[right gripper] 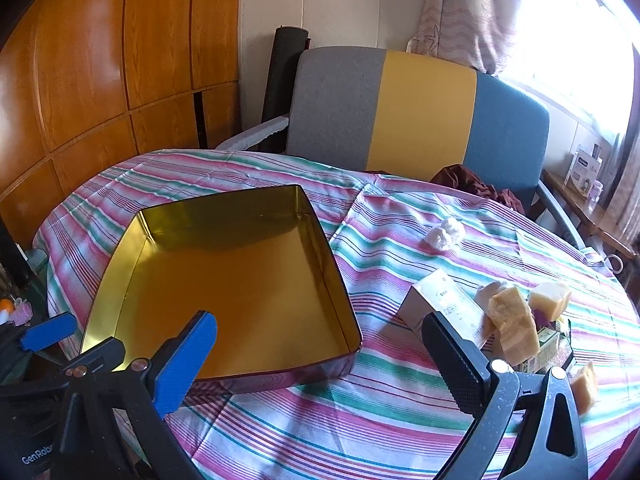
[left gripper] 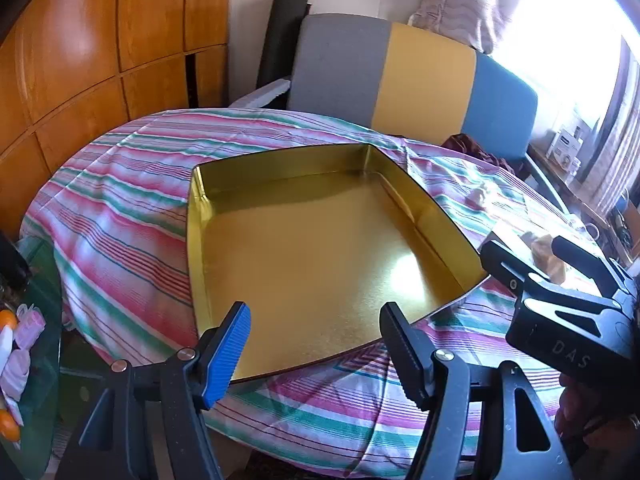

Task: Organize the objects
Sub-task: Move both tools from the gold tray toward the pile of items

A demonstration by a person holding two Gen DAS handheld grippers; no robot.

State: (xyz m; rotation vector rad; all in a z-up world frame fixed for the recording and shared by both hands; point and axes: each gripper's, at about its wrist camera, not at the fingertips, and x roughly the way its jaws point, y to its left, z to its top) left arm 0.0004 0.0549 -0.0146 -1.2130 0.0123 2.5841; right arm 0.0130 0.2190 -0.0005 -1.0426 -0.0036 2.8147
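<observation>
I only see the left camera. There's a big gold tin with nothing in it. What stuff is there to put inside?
Observer: Yellowish blocks sit right of the tin, beside a small white box.
Child: Anything else?
Observer: A crumpled white wad lies farther back on the striped cloth.
Child: Is the right gripper holding something?
Observer: No, the right gripper is open and holds nothing.

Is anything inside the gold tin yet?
No: the gold tin shows only its bare shiny floor, while the tan blocks and the small white carton sit on the striped tablecloth beside it.
</observation>
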